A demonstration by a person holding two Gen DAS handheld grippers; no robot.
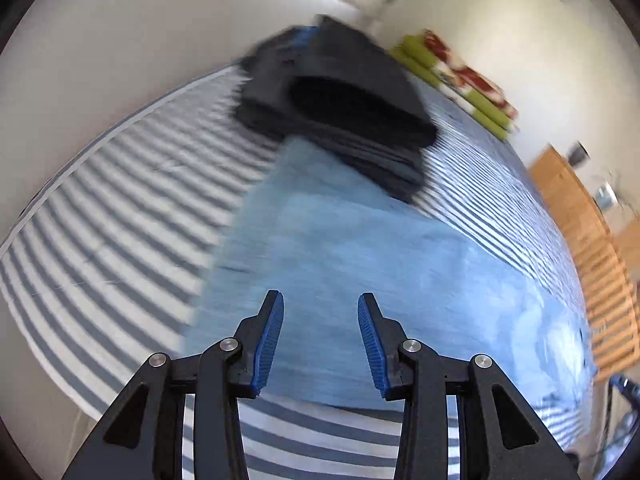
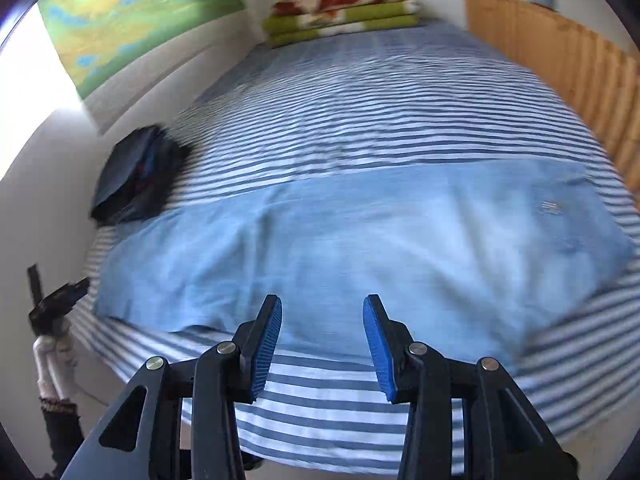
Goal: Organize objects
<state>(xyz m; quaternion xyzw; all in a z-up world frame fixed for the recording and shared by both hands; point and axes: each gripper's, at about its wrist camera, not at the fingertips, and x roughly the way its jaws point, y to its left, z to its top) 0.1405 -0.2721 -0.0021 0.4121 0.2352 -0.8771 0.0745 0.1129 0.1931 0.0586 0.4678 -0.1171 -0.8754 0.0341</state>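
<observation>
Here the bed (image 2: 360, 92) in its blue-and-white striped cover fills both views, with a wooden slatted frame (image 2: 560, 52) along one side. Across the near end lies a light blue cloth (image 2: 360, 232), spread flat and partly smoothed. At its far corner, beside the wall, sits a stack of dark folded garments (image 1: 340, 100), its edge just overlapping the cloth. A folded green and red blanket (image 2: 340, 12) rests at the head of the bed.

The left gripper (image 1: 320, 344) and the right gripper (image 2: 322, 346) both hover over the cloth's near edge, jaws apart and empty. Folding appears to be the step in hand; next, each gripper must drop to a near corner and pinch one layer.

A small mark on the cloth (image 2: 550, 206) may be a logo, too blurred to read.
</observation>
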